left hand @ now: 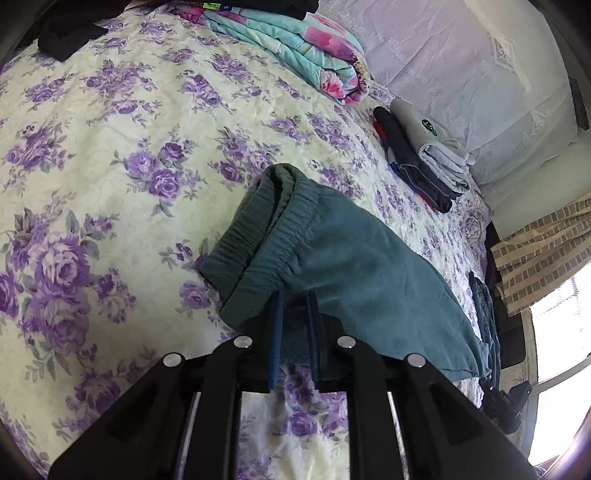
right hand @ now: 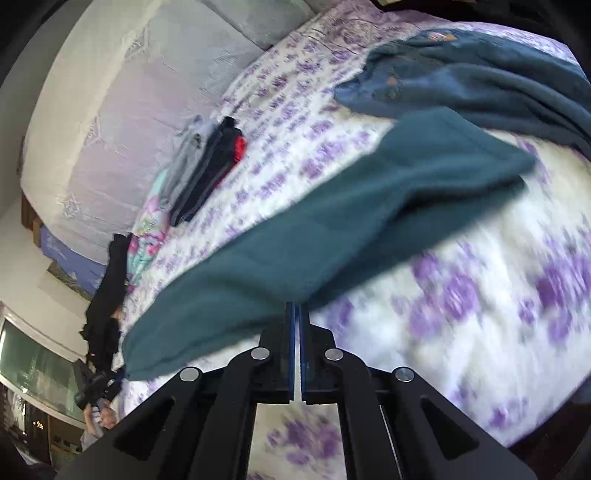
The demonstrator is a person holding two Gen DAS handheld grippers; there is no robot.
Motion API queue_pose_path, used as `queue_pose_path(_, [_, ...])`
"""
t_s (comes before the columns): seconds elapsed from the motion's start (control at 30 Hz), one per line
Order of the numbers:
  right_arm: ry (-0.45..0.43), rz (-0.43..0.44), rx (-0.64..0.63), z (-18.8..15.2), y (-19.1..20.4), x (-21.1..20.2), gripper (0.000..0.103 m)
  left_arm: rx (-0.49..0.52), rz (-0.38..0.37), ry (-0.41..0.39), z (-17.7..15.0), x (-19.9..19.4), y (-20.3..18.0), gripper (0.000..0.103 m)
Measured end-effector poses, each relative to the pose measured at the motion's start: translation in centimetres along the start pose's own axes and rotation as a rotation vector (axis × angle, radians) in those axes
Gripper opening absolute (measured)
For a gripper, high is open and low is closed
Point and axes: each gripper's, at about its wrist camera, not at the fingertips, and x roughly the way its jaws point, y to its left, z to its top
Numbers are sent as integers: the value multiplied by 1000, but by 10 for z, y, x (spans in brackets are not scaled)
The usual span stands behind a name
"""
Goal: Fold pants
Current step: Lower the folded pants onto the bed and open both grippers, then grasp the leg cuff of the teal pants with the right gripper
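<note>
Teal-green pants [left hand: 343,251] with an elastic waistband hang over the flowered bedspread [left hand: 110,166]. My left gripper [left hand: 295,299] is shut on the pants just below the waistband, the cloth bunched between its blue pads. In the right wrist view the pants' leg [right hand: 332,229] stretches across the frame, lifted off the bed. My right gripper [right hand: 295,306] is shut on the leg's lower edge, jaws nearly touching. The view is motion-blurred.
A stack of folded clothes [left hand: 424,158] lies near the pale headboard [left hand: 461,74]; it also shows in the right wrist view [right hand: 207,166]. A folded floral quilt [left hand: 295,48] and dark garments [left hand: 70,33] lie at the far edge. Blue garments [right hand: 461,81] are heaped on the bed.
</note>
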Motion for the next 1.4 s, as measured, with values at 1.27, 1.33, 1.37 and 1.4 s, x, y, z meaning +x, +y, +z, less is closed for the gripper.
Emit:
queue_pose_path(1.27, [-225,1,344,48,-127,-20,2,115,32,35,-11,18,-45,26])
queue_pose_path(1.33, [-217,38,374,51,-128,-25,12,104,21,11,-11,5,-51,26])
queue_pose_path(1.37, [-217,54,393,52,-128,-27,20,139,29,-8,-12,-2,-61,26])
queue_pose_path(1.4, [-215,63,398,52,-127,-28,26,176,31,-22,-14,-7,-71,26])
